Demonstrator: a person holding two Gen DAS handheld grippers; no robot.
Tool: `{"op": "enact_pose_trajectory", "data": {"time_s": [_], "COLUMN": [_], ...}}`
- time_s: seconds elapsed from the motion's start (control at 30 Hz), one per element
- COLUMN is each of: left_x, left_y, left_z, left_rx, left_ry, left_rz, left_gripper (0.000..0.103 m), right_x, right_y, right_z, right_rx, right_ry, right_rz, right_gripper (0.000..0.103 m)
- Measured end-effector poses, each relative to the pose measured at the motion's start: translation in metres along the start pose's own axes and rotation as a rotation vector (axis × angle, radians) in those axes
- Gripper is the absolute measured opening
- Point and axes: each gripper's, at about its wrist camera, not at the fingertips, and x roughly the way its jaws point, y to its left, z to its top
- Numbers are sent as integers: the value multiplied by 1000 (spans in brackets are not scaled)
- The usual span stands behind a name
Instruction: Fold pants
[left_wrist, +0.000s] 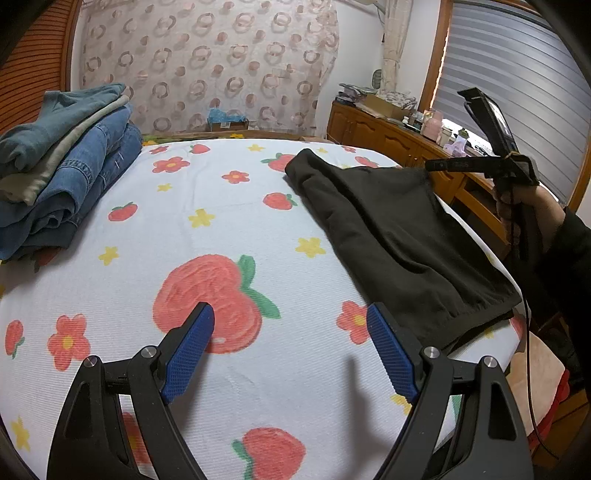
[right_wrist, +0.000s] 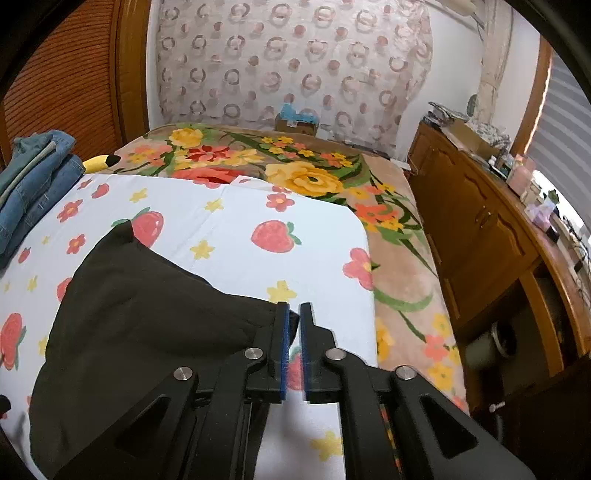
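Beside my empty, wide-open left tongs (left_wrist: 291, 347), my right tongs (right_wrist: 294, 314), barely parted, release folded black fabric pants (right_wrist: 147, 314); snagging could undo the fold.

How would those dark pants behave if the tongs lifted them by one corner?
Probably floppy: the dark pants lie in soft creases and drape over the sheet's edge, so the rest would likely hang and unfold. They look like thin knit, so fairly light. The matte cloth seems unlikely to slip from the ribbed blue pads.
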Motion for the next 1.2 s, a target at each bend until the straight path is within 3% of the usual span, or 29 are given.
{"op": "enact_pose_trajectory", "data": {"time_s": [0.07, 0.43, 0.67, 0.73, 0.8, 0.9, 1.03, 1.17, 1.2], "left_x": [0, 3, 7, 8, 11, 20, 35, 65, 73], "left_y": [0, -8, -21, -23, -26, -29, -32, -18, -15], "left_z": [0, 13, 43, 52, 62, 76, 92, 106, 109], "left_rx": [2, 27, 75, 85, 92, 95, 106, 28, 30], "left_ry": [0, 5, -22, -33, -37, -33, -23, 52, 62], "left_rz": [0, -16, -41, -47, -58, -67, -61, -112, -81], "left_gripper": [85, 85, 85, 82, 70, 60, 54, 49, 49], "right_x": [-3, -21, -18, -19, -20, -21, -20, -21, -21], "right_y": [-4, -10, -14, -14, -14, -17, -15, -10, -11], "right_z": [-4, -57, -79, -81, -85, -87, -92, -97, -97], "right_rx": [18, 49, 58, 51, 51, 77, 99, 94, 97], "right_ry": [-9, 27, 48, 46, 41, 26, 3, -10, -12], "right_rz": [4, 224, 244, 231, 227, 239, 244, 228, 229], "right_gripper": [37, 38, 38, 38, 38, 38, 39, 39, 39]}}
